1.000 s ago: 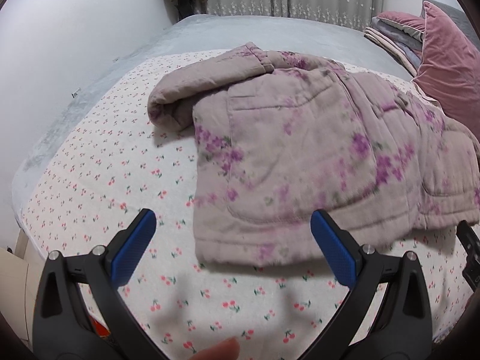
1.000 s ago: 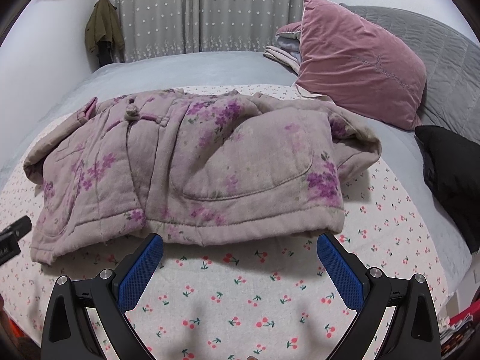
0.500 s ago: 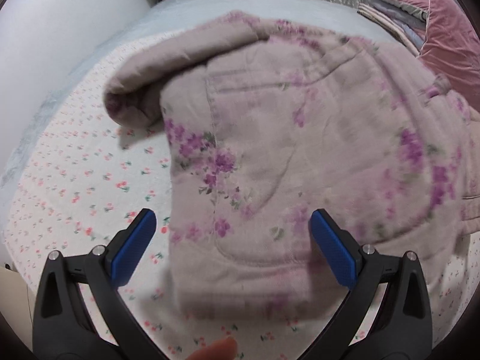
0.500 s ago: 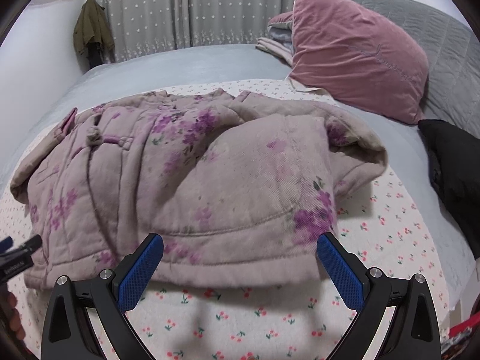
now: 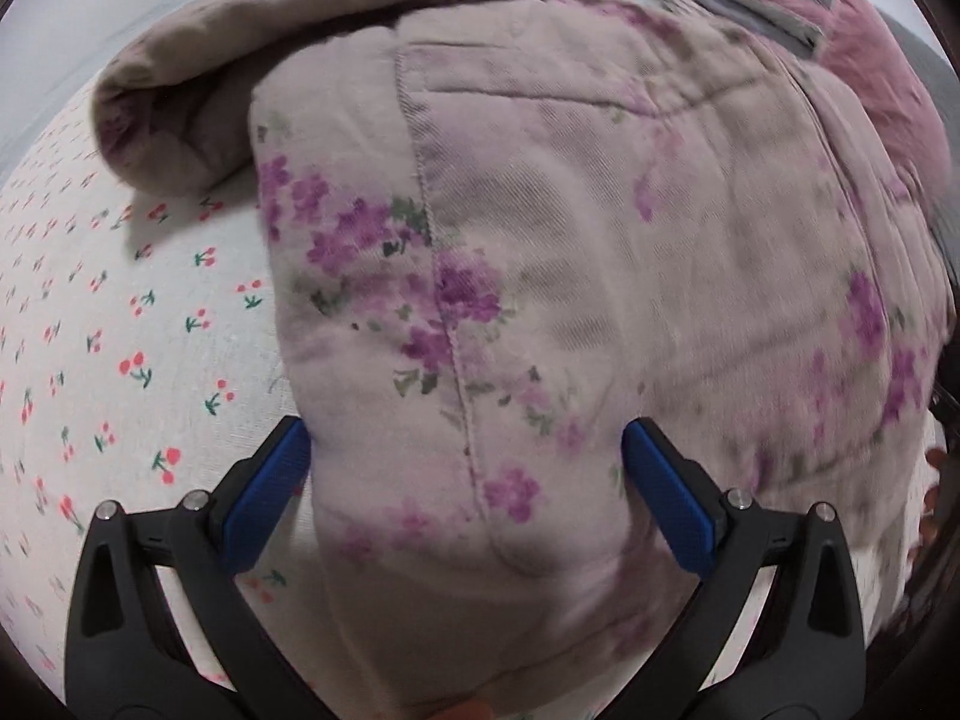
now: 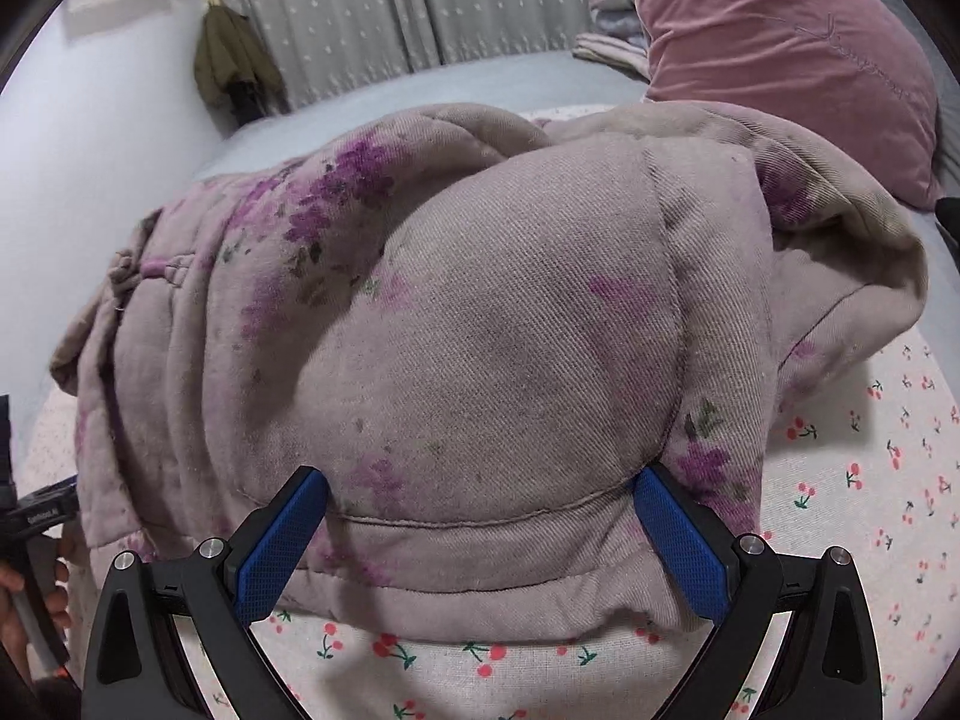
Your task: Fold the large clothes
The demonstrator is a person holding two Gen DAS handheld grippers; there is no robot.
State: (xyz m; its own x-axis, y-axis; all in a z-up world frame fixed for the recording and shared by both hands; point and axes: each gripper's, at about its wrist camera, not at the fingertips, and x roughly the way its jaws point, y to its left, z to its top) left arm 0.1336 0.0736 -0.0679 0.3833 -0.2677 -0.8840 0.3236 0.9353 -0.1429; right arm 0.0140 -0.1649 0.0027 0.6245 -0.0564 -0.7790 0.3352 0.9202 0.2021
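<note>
— Where is the padded floral jacket (image 6: pixel 480 330)?
— Spread on the cherry-print sheet (image 5: pixel 120 312), near a pink pillow (image 6: pixel 780 54).
— And the tools?
— Left gripper (image 5: pixel 465 474) and right gripper (image 6: pixel 480 516) both gape wide, hem between the fingers, nothing clamped.

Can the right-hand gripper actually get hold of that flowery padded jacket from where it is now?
Probably yes. The right gripper is open, with the near hem of the jacket already between its blue pads. Nothing lies in between; the thick padding may be the only difficulty.
</note>
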